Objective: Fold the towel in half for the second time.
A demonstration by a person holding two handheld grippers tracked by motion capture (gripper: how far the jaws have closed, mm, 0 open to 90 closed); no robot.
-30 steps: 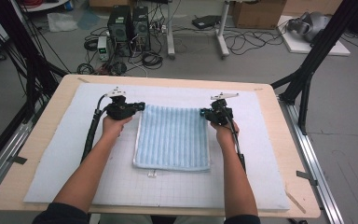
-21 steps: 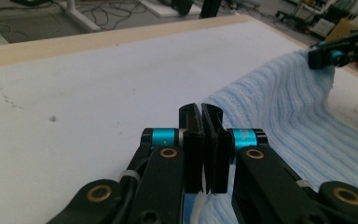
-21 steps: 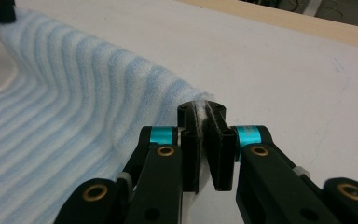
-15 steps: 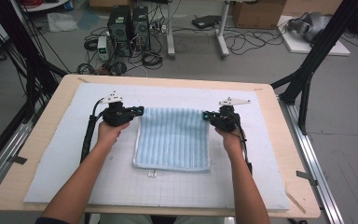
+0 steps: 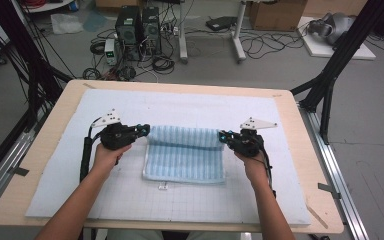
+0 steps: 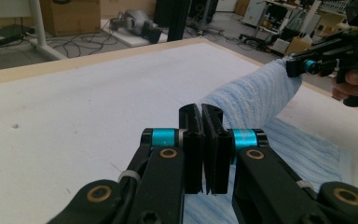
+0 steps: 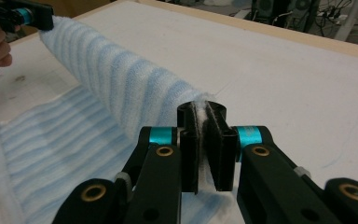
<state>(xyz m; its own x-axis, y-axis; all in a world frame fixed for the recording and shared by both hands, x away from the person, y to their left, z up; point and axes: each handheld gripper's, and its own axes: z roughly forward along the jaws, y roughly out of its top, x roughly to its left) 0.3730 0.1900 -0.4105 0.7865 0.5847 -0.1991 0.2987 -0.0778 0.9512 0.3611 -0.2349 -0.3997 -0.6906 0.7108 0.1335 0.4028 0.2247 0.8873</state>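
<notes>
A blue-and-white striped towel (image 5: 185, 157) lies on the white mat (image 5: 190, 107) in the middle of the table. Its far edge is raised and stretched between my two grippers. My left gripper (image 5: 142, 131) is shut on the far left corner; in the left gripper view the jaws (image 6: 200, 112) pinch the cloth and the towel (image 6: 256, 93) arches away to the other gripper (image 6: 303, 65). My right gripper (image 5: 222, 136) is shut on the far right corner; in the right gripper view the towel (image 7: 121, 79) sits between the closed jaws (image 7: 200, 109) and runs to the left gripper (image 7: 32, 16).
The mat covers most of the wooden table (image 5: 307, 165). A small white tag (image 5: 163, 186) lies by the towel's near edge. Beyond the table are computer towers (image 5: 137, 25), cables and black frame legs (image 5: 330, 75).
Both grippers have moved toward the person, carrying the towel's far edge with them. That edge now hangs above the lower layer, so the towel looks shorter from above.
</notes>
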